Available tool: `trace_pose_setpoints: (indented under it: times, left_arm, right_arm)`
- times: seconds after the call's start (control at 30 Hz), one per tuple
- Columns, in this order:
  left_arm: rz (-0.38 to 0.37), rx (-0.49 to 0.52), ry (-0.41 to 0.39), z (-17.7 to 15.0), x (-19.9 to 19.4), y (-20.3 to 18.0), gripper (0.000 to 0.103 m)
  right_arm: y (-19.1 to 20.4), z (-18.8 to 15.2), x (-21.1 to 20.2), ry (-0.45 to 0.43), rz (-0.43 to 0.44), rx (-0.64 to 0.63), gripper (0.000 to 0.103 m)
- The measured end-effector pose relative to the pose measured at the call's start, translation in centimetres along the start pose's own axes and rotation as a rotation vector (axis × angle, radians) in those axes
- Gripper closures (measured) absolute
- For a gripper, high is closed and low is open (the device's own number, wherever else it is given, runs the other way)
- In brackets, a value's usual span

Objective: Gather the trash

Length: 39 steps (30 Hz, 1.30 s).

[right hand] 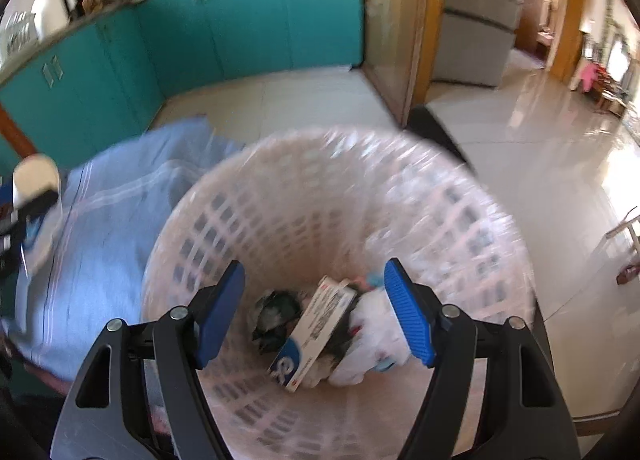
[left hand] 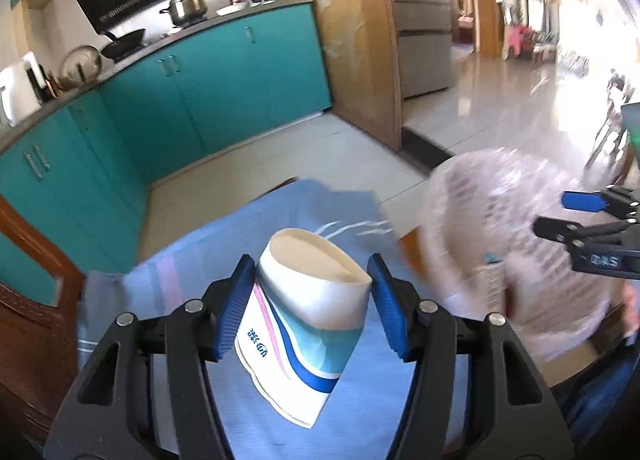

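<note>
The left gripper [left hand: 311,302] clamps a paper cup [left hand: 306,324] above the blue cloth [left hand: 192,272]; the right gripper [right hand: 316,314], fingers apart, hovers over the trash basket [right hand: 280,196].

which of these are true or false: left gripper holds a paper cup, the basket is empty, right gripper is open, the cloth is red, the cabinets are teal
1. The left gripper holds a paper cup. True.
2. The basket is empty. False: a carton and crumpled trash lie inside.
3. The right gripper is open above the basket. True.
4. The cloth under the cup is red. False: it is light blue.
5. The cabinets are teal. True.
</note>
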State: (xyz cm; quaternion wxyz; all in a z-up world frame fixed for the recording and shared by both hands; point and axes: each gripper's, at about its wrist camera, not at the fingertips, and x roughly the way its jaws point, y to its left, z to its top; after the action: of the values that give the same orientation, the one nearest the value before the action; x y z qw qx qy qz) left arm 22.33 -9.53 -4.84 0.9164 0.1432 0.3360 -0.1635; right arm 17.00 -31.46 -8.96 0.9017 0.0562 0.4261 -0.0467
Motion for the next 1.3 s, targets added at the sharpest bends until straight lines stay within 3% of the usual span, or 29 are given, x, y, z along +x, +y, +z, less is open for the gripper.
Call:
trace_pose_setpoints:
  times: [0.1,0.3,0.4,0.5,0.57,0.6,0.63,0.7,0.8,0.93,1.13,1.23,1.3]
  left_arm:
    - [-0.159,-0.089,-0.014,0.9,-0.7,-2.3,0.044]
    - [-0.347,-0.149,-0.008,2.1,1.2,-7.9,0.043]
    - [-0.396,-0.165,0.022,2.3,3.3,-9.8,0.043]
    - [-0.393,-0.177,0.022,2.3,4.7,-11.0,0.043]
    - [-0.444,-0.208,0.036,2.2,5.6,-11.3,0.043]
    - [-0.464,-0.217,0.041,2.1,5.9,-11.4,0.04]
    - [-0.477,-0.22,0.042,2.0,6.1,-11.6,0.026]
    - [-0.44,-0.223,0.028,1.8,5.8,-11.9,0.009]
    - [-0.4,-0.198,0.016,1.6,4.7,-11.5,0.009]
    - [-0.276,-0.179,-0.025,1.3,1.6,-9.6,0.008]
    - [0.115,-0.183,-0.212,-2.5,-7.4,-6.0,0.003]
    - [0.227,-0.251,-0.24,-5.9,-11.5,-4.3,0.003]
    - [0.241,-0.315,-0.233,-7.9,-13.6,-3.4,0.003]
  right_arm:
    - [-2.3,0.7,-2.3,-0.103,-0.017,0.087,0.032]
    - [-6.7,0.9,-4.5,-0.213,-0.057,0.268,0.032]
    - [-7.9,0.7,-4.8,-0.216,-0.071,0.301,0.031]
    - [-8.5,0.5,-5.0,-0.211,-0.07,0.306,0.031]
    - [-8.6,0.3,-5.2,-0.214,-0.07,0.301,0.031]
    - [-8.7,0.3,-5.4,-0.217,-0.07,0.3,0.031]
    - [-8.8,0.2,-5.7,-0.224,-0.07,0.3,0.031]
    - [-9.0,0.2,-6.0,-0.233,-0.07,0.302,0.031]
    - [-9.3,0.0,-6.1,-0.233,-0.063,0.313,0.03]
    - [-8.8,-0.1,-6.7,-0.235,-0.043,0.305,0.03]
    - [-5.7,-1.6,-9.6,-0.329,-0.009,0.179,0.019]
    - [-3.7,-4.3,-11.2,-0.381,0.015,0.087,0.009]
    - [-2.2,-7.0,-12.1,-0.406,0.026,0.031,0.003]
